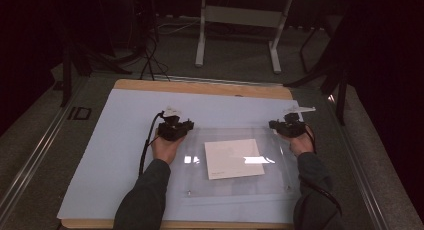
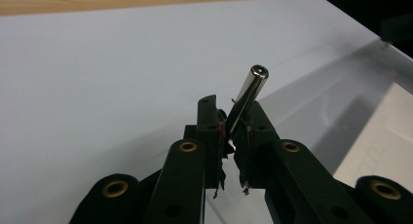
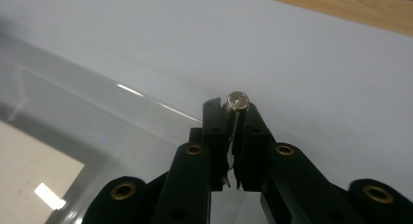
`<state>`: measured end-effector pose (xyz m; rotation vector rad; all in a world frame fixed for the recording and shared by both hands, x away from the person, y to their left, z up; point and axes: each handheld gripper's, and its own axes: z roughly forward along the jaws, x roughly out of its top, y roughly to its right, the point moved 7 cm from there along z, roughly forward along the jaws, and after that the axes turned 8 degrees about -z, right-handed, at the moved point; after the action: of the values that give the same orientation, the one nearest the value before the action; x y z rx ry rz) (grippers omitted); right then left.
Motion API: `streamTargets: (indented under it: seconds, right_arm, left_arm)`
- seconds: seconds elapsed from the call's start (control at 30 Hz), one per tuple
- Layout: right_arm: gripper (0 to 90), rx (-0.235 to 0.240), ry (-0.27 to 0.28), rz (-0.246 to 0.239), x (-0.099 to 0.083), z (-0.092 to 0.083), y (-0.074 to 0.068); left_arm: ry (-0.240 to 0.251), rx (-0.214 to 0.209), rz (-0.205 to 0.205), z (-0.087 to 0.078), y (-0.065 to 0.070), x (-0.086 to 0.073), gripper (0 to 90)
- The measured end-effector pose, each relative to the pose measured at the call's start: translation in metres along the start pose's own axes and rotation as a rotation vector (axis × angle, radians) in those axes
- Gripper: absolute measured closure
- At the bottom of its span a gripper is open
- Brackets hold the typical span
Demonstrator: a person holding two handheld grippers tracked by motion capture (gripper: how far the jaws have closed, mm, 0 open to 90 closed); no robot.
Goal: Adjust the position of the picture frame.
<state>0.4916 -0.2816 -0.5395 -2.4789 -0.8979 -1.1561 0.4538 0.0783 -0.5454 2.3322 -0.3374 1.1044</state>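
Nearest, at the two near corners of the clear sheet (image 1: 280, 160), a small fitting at the left (image 1: 189, 192) and another at the right (image 1: 287, 188), too small to identify. Lying flat on a pale mat (image 1: 120, 155). Mid-sheet, a white card (image 1: 233, 158); above or beneath the plastic, hard to say.

Farther on, at the sheet's far left corner, the left tongs (image 2: 233, 112): clamped on a left pin (image 2: 248, 92), a short bright metal piece sticking out past the tips and leaning to one side. At the far right corner, the right tongs (image 3: 233, 109): closed on a right pin (image 3: 238, 101), seen almost end-on, round head just proud of the tips and just above the sheet's edge.

Likely step, as a judgement: seating each pin at a far corner, matching the near fittings. To do it well:
- Straighten the left pin first; a tilted pin will probably jam or skate on the slick plastic.
- Line up over the corner before lowering, then go down straight.
- Grip firmly but low on the shank, leaving the working end free.
- Avoid shoving the sheet sideways.

Beyond, the bare wooden edge of the tabletop (image 1: 200, 87).
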Motion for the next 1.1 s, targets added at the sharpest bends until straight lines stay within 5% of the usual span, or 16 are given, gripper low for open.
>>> streamTargets:
  seconds: [0.43, 1.1]
  right_arm:
    - [83.2, 0.07, 0.008, -0.04, 0.02, 0.033, -0.054]
    - [83.3, 0.077, -0.018, -0.013, 0.009, 0.052, -0.059]
  left_arm:
    - [-0.04, 0.13, -0.04, -0.013, -0.064, 0.007, 81.8]
    - [-0.074, 0.153, -0.045, -0.014, -0.067, -0.011, 82.2]
